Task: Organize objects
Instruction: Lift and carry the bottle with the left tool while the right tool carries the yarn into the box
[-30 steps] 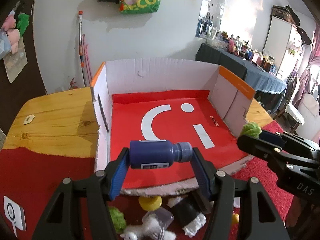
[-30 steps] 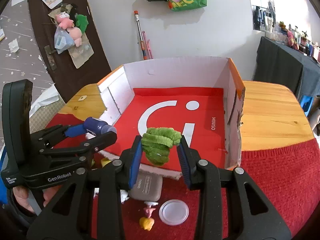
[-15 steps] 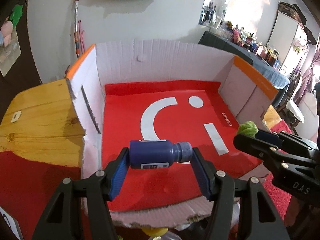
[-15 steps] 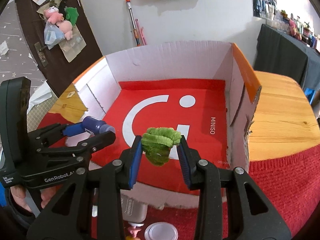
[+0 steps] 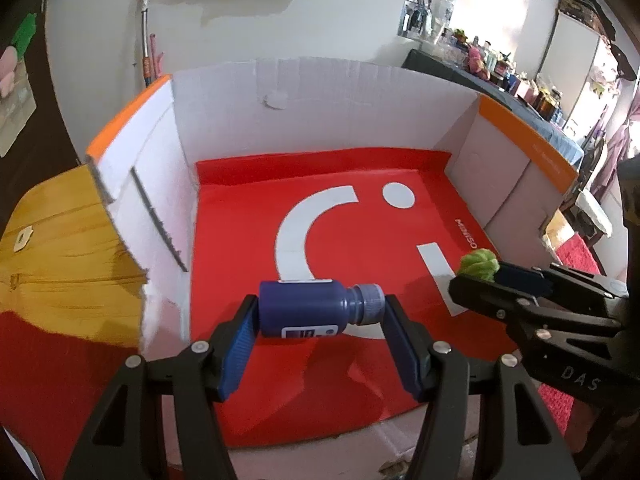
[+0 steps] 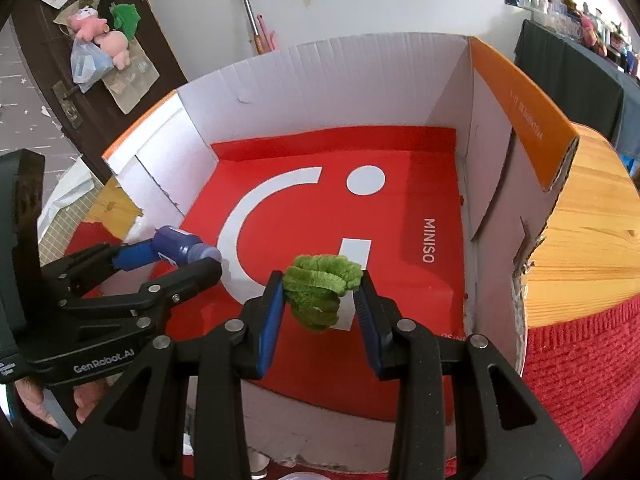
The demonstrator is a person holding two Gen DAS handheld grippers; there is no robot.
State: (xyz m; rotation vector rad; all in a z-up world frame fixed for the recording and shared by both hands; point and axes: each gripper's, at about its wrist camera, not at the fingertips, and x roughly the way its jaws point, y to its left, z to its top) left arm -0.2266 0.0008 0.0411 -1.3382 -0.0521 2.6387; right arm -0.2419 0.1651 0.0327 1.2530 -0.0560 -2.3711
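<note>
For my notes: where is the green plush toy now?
The green plush toy is clamped in the right claw, above the box's red floor, right of the blue bottle.

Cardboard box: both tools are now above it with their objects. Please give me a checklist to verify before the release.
1. Left tool grips the blue bottle end to end, base and cap on the pads: ok.
2. Right tool grips the green plush piece: ok.
3. Both objects are over the red floor of the cardboard box, inside its walls: ok.
4. The floor under both objects is free of other items: ok.
5. The two tools are apart, not touching: ok.
6. The objects are low enough to drop without the bottle rolling: cannot tell.
</note>
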